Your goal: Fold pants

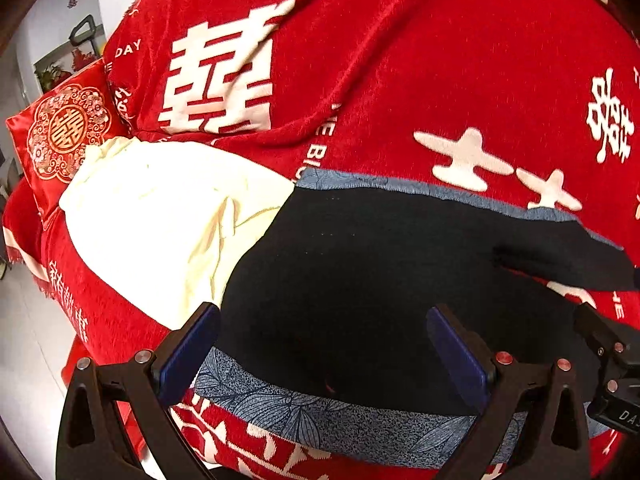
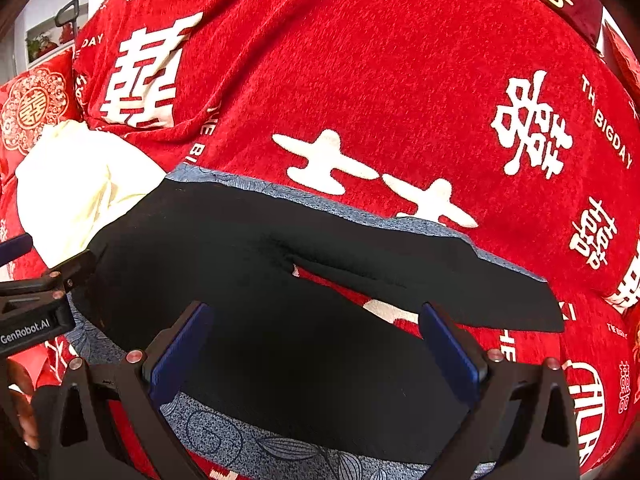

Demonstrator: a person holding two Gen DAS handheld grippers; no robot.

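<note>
The black pants lie spread flat on a blue-grey patterned cloth over the red sofa, with both legs stretching to the right. In the right wrist view the pants show the two legs split, with red cover between them. My left gripper is open and empty just above the waist part. My right gripper is open and empty over the near leg. The right gripper's body shows at the left wrist view's right edge. The left gripper's body shows at the right wrist view's left edge.
A red wedding throw with white characters covers the sofa. A cream cloth lies beside the pants on the left, partly under them. A red satin cushion leans at the far left. Pale floor lies below the sofa edge.
</note>
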